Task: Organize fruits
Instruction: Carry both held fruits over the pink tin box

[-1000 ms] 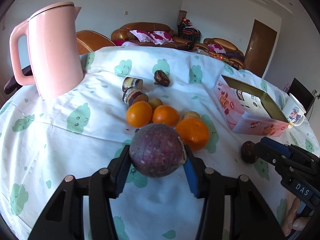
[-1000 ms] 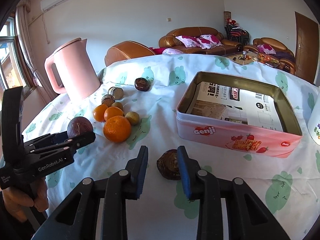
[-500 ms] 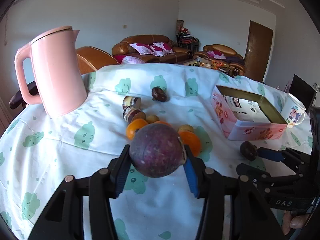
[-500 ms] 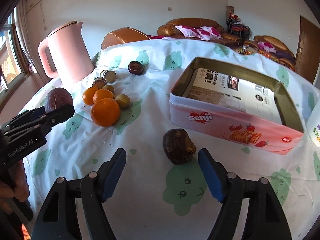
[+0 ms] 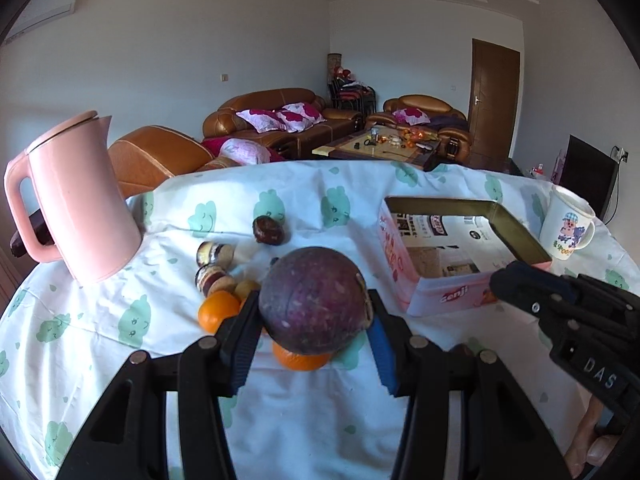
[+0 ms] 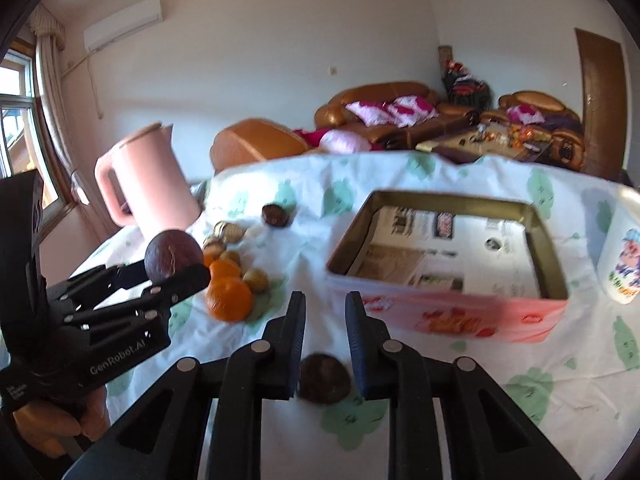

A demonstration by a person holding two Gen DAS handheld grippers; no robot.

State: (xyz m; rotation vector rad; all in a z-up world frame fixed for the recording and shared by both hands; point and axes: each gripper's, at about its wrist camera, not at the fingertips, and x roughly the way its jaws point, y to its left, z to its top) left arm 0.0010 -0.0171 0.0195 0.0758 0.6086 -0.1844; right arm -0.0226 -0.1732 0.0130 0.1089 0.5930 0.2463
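A round purple fruit (image 5: 316,300) sits between the pads of my left gripper (image 5: 312,316), which is shut on it and held above the table. The right wrist view shows the same purple fruit (image 6: 174,256) at the left, raised over the oranges (image 6: 229,298). My right gripper (image 6: 324,304) has its jaws closing to a narrow gap, shut with nothing between them. A wrinkled brown fruit (image 6: 324,378) lies on the cloth just below and behind its fingers. The open pink tin (image 6: 440,308) stands ahead of it, lined with paper.
A pink kettle (image 5: 80,196) stands at the back left. Oranges (image 5: 218,312), small yellow fruits and dark cut fruits (image 5: 214,254) cluster mid-table, with one dark fruit (image 5: 269,230) further back. A white mug (image 5: 568,228) stands right of the tin (image 5: 440,296). A hand holds each gripper.
My right gripper opened wide around the brown fruit, then closed again higher up, leaving the fruit on the cloth. My left gripper rose with the purple fruit.
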